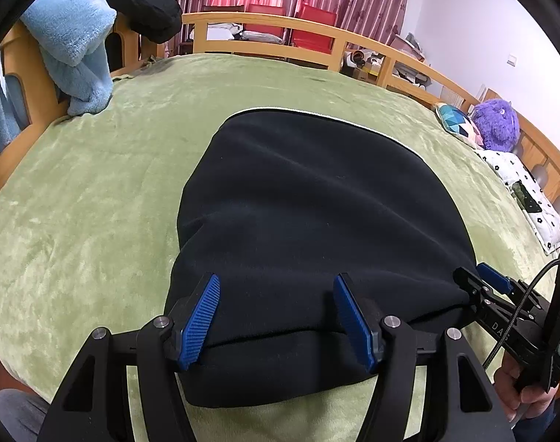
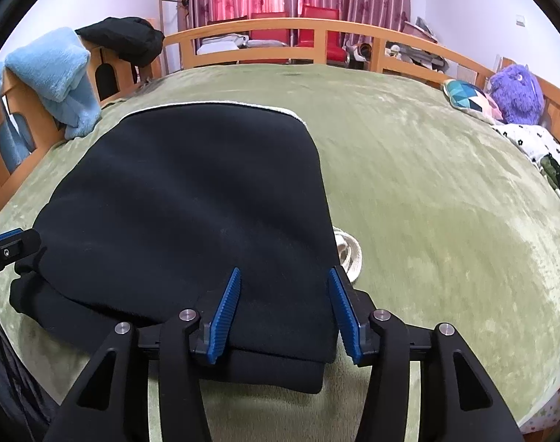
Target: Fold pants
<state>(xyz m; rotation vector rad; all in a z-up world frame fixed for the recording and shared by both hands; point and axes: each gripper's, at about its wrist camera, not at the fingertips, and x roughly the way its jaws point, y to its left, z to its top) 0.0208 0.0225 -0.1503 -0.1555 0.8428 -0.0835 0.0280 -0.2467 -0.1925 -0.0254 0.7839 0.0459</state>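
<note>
Pads on my left gripper (image 1: 276, 320) stand spread over the near left edge of the pants (image 1: 309, 228), pressing on nothing; cloth lies under the gap, not pinched. My right gripper (image 2: 284, 316) is likewise parted, its pads either side of the near right corner, with no hold on the fabric.

Outward from both, the pants lie folded into a black slab on the green blanket (image 1: 95, 221), the upper layer set a little back from the lower one along the near edge. A pale cord (image 2: 348, 254) pokes out at the right side.

I judge the cloth thick, soft and fleecy: light, limp, not slippery, prone to sag between two grips. To fold again I would pinch both layers at the near corners, one gripper each, so neither layer slides off.
</note>
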